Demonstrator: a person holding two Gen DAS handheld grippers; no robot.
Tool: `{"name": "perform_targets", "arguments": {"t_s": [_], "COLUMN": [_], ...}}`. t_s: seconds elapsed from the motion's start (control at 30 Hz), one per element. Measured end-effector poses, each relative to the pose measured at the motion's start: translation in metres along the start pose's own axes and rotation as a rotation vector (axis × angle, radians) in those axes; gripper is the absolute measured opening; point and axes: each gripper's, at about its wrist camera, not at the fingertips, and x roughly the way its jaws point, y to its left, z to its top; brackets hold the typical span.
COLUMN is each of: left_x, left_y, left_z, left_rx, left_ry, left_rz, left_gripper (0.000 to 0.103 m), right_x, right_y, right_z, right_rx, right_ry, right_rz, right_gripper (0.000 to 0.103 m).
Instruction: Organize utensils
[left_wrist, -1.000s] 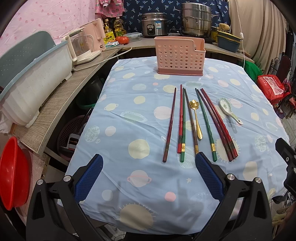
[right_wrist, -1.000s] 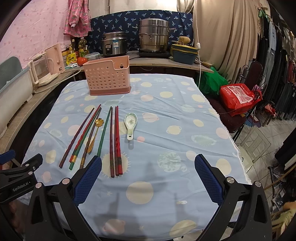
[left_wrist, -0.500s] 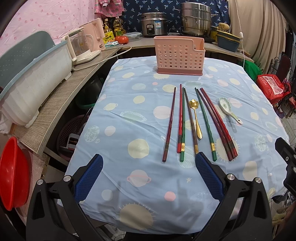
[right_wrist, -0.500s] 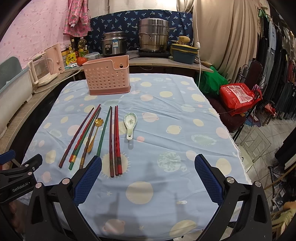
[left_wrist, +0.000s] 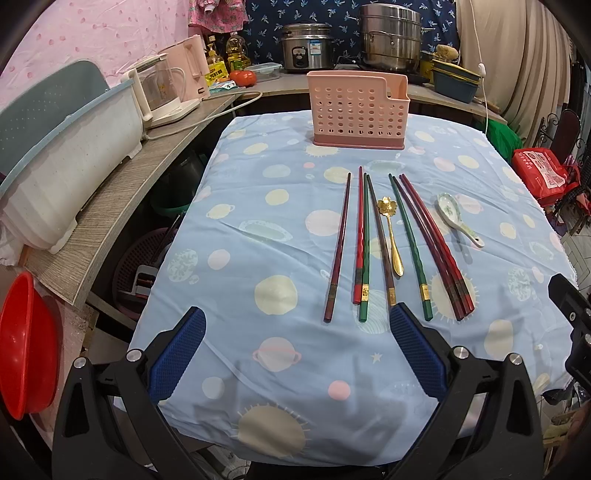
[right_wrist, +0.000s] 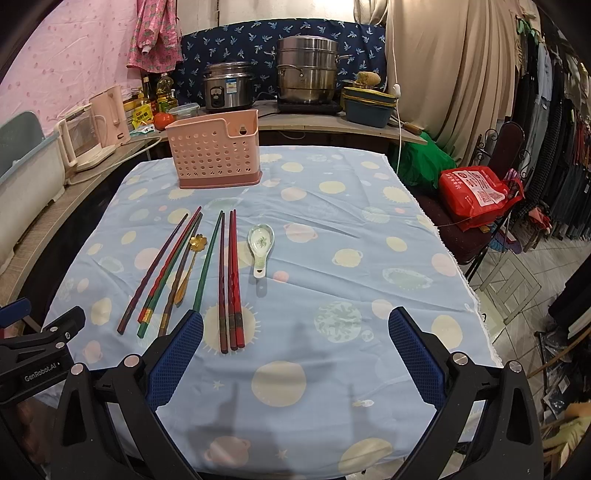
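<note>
Several red, green and dark chopsticks (left_wrist: 364, 243) (right_wrist: 231, 280) lie side by side on the blue tablecloth. A gold spoon (left_wrist: 391, 232) (right_wrist: 188, 262) lies among them, and a white ceramic spoon (left_wrist: 456, 219) (right_wrist: 260, 247) lies to their right. A pink perforated utensil holder (left_wrist: 359, 109) (right_wrist: 214, 150) stands at the far end of the table. My left gripper (left_wrist: 297, 332) is open and empty above the near table edge, just short of the chopstick ends. My right gripper (right_wrist: 295, 336) is open and empty, to the right of the chopsticks.
A counter to the left holds a white tub (left_wrist: 62, 162), a kettle (left_wrist: 162, 92), a rice cooker (left_wrist: 306, 46) and a steel pot (left_wrist: 389, 37). A red basin (left_wrist: 26, 343) sits low at the left. A red bag (right_wrist: 476, 192) rests on a chair to the right.
</note>
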Motion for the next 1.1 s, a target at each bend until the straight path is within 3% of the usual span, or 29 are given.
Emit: {"name": "perform_targets", "arguments": {"t_s": [0.57, 1.1], "left_x": [0.003, 0.056], "left_y": [0.0, 0.011], "left_z": [-0.002, -0.007], "left_rx": [-0.008, -0.023], "left_ry": [0.01, 0.084], "left_rz": [-0.01, -0.065], "left_gripper": [0.095, 0.095], "right_x": [0.002, 0.03], "right_y": [0.001, -0.002], "right_z": [0.0, -0.005], "right_rx": [-0.002, 0.009], "right_ry": [0.001, 0.056], "right_rz": [-0.002, -0.007], "right_gripper": [0.096, 0.096]}}
